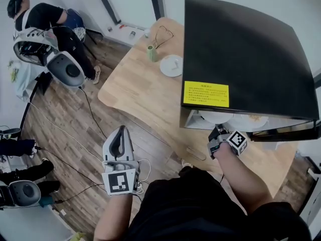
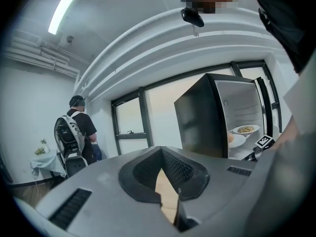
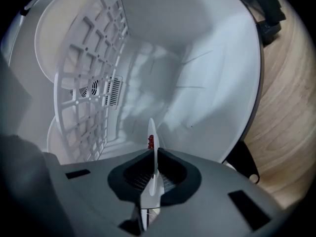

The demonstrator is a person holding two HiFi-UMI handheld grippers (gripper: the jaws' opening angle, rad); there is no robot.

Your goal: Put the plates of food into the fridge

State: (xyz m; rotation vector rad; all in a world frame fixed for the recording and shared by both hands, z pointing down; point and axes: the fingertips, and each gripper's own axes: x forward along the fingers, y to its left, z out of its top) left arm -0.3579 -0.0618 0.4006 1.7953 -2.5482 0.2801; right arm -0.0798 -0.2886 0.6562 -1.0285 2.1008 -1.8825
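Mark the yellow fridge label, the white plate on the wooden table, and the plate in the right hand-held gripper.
Yellow rectangular label [image 1: 205, 94]: head view, its centre.
Round white plate on the table [image 1: 171, 65]: head view, its middle.
White plate held edge-on [image 3: 153, 154]: right gripper view, its rim.

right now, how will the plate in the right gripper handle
The plate looks thin, stiff and glossy: probably won't flex, but could slip in the right gripper. Pinched at one edge only, it likely tips, so the red food may shift. Probably brittle against the fridge shelf.
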